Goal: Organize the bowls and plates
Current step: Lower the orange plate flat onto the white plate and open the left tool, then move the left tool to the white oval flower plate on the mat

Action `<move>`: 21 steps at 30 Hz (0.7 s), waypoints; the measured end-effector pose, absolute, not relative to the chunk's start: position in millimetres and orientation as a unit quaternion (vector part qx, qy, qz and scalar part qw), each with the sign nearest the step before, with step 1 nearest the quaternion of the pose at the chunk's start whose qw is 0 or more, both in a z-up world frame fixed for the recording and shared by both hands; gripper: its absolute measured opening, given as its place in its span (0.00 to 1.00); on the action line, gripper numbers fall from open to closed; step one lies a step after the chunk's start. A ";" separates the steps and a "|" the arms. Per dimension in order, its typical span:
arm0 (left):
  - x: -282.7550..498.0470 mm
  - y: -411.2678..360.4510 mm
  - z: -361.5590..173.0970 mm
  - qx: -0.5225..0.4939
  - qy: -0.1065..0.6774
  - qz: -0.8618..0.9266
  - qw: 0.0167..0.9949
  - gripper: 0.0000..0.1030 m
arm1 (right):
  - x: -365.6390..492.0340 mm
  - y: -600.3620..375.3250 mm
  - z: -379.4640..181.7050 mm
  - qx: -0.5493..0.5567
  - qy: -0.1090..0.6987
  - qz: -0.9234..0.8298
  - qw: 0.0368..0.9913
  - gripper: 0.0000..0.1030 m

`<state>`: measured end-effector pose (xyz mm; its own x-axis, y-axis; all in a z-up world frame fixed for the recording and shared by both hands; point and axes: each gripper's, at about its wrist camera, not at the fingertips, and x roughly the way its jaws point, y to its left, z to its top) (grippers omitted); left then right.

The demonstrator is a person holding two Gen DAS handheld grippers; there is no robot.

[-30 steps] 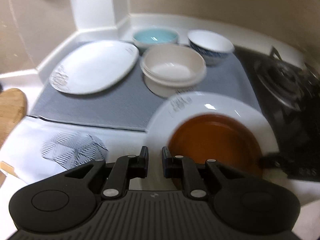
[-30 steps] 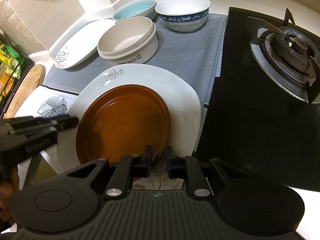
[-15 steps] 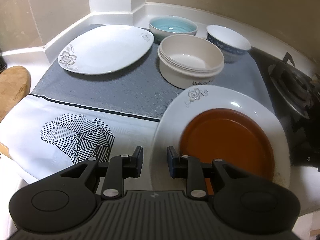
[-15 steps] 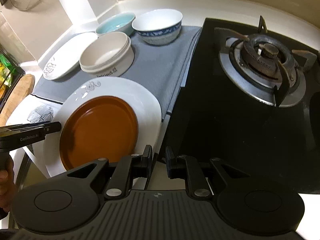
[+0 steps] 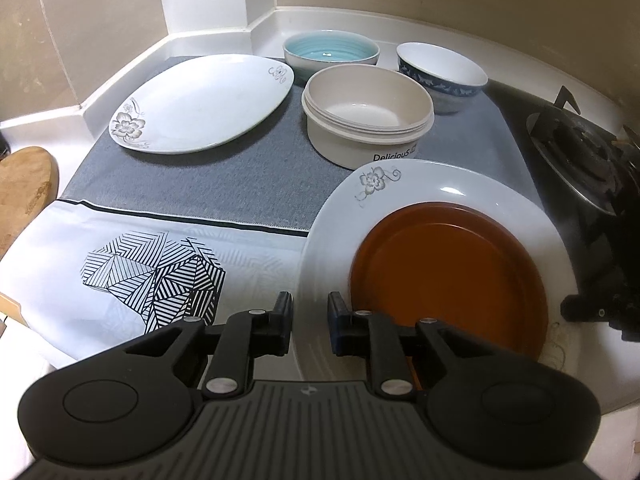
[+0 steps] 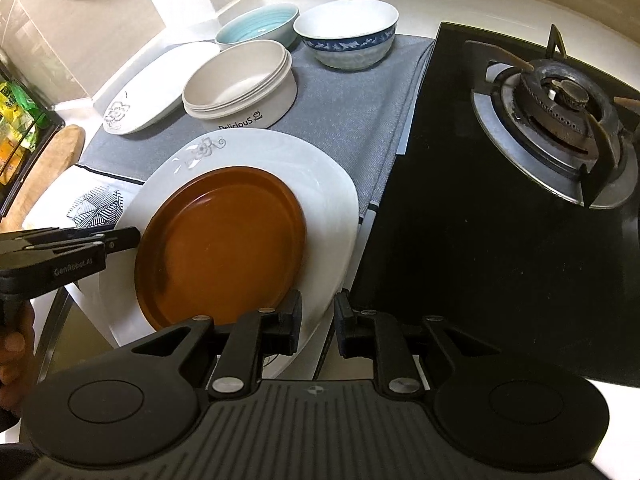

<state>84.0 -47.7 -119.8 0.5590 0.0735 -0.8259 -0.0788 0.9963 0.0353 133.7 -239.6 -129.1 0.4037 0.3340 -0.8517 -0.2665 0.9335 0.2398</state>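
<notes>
- Holding my left tool (image 5: 309,312) low over the worktop (image 5: 520,68), I have its jaws parted with nothing between them; the tips straddle the left rim of the round white plate (image 5: 420,188).
- My right tool (image 6: 318,314) is also open and empty, its left finger over the near rim of that same plate (image 6: 320,184), its right finger over the edge of the black glass hob (image 6: 460,240).
- A brown plate (image 5: 444,276), matte, round and shallow with a raised rim, lies inside the glossy white one, just ahead and to the right of my left tool and ahead and to the left of my right tool.
- The white plate carries a grey flower print near its far edge and sits partly on a grey woven mat (image 5: 224,184) and partly on a white cloth (image 5: 132,248) with a black line pattern.
- Further back on the mat: an oval white plate (image 5: 204,104) with the same flower print, a stack of beige straight-walled bowls (image 5: 366,116) marked "Delicious", a ribbed pale-blue bowl (image 5: 330,50), and a white bowl with a blue patterned band (image 5: 442,76).
- The beige stack is just beside the far rim of the round plate.
- A metal gas burner (image 6: 560,104) sits on the hob to the right.
- A wooden board (image 5: 24,192) lies at the left edge.
</notes>
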 end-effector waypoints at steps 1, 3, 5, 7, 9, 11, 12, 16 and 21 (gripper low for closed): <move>83.3 -47.3 -119.7 -0.004 0.468 0.043 0.883 0.20 | 134.7 -239.0 -128.8 0.032 0.516 0.179 0.837 0.20; 82.5 -45.5 -119.7 -0.006 0.469 0.044 0.882 0.20 | 136.1 -237.0 -128.9 0.029 0.515 0.177 0.839 0.20; 81.6 -43.3 -119.6 -0.008 0.468 0.046 0.882 0.20 | 137.1 -234.3 -129.0 0.025 0.513 0.175 0.840 0.20; 81.0 -40.1 -119.3 -0.011 0.468 0.050 0.882 0.20 | 138.3 -232.6 -129.5 0.025 0.512 0.175 0.840 0.20; 79.7 -36.9 -118.8 -0.014 0.469 0.053 0.882 0.20 | 139.6 -231.4 -130.0 0.025 0.513 0.177 0.839 0.20; 78.8 -34.3 -118.1 -0.017 0.470 0.054 0.881 0.20 | 139.4 -228.1 -130.3 0.024 0.513 0.180 0.839 0.20; 78.1 -33.1 -117.7 -0.019 0.471 0.054 0.880 0.20 | 139.2 -227.0 -130.8 0.023 0.513 0.182 0.839 0.20; 74.5 -29.9 -115.4 -0.024 0.470 0.056 0.880 0.20 | 139.0 -226.9 -132.7 0.031 0.512 0.181 0.839 0.21; 69.7 -21.4 -106.9 -0.032 0.460 0.065 0.885 0.21 | 136.5 -233.0 -134.6 0.045 0.517 0.167 0.838 0.21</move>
